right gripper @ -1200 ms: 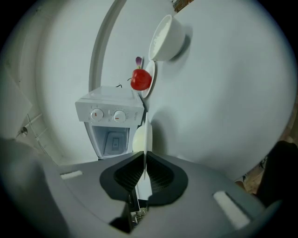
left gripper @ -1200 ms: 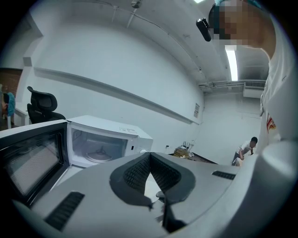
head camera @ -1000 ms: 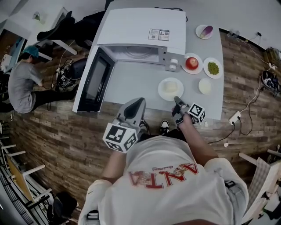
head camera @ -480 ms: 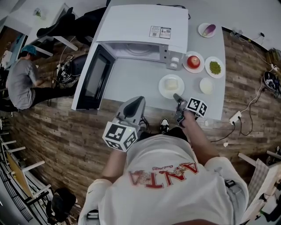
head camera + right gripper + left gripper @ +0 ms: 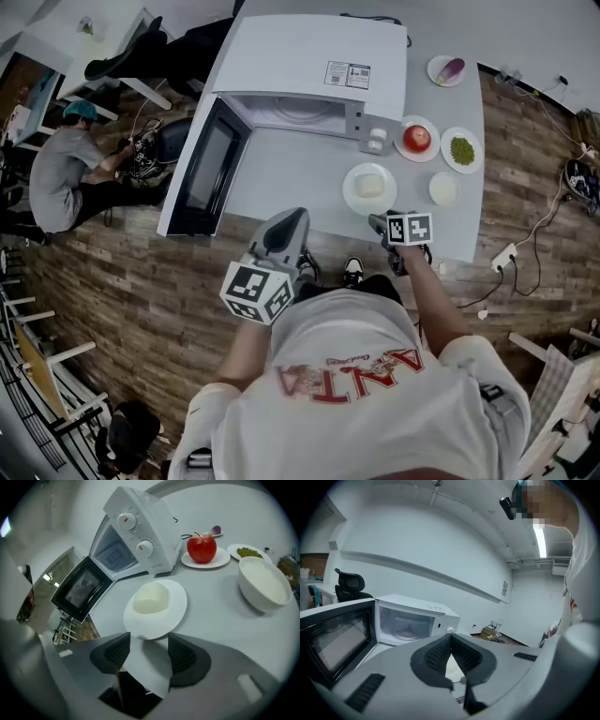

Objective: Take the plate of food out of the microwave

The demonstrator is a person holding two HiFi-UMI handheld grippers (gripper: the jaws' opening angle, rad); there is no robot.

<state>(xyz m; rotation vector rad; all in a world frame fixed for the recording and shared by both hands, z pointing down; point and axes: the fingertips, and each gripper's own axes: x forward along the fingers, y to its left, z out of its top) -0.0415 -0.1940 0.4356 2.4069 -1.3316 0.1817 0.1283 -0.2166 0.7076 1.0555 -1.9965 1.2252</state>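
The plate of food sits on the table outside the open microwave. The right claw is opening off its rim, while the left claw hangs shut. Only backing away appears left.

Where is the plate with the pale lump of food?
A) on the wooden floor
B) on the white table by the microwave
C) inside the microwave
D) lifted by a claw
B: the plate rests on the table outside the open microwave; the right claw has its jaws opening, not pressing on it.
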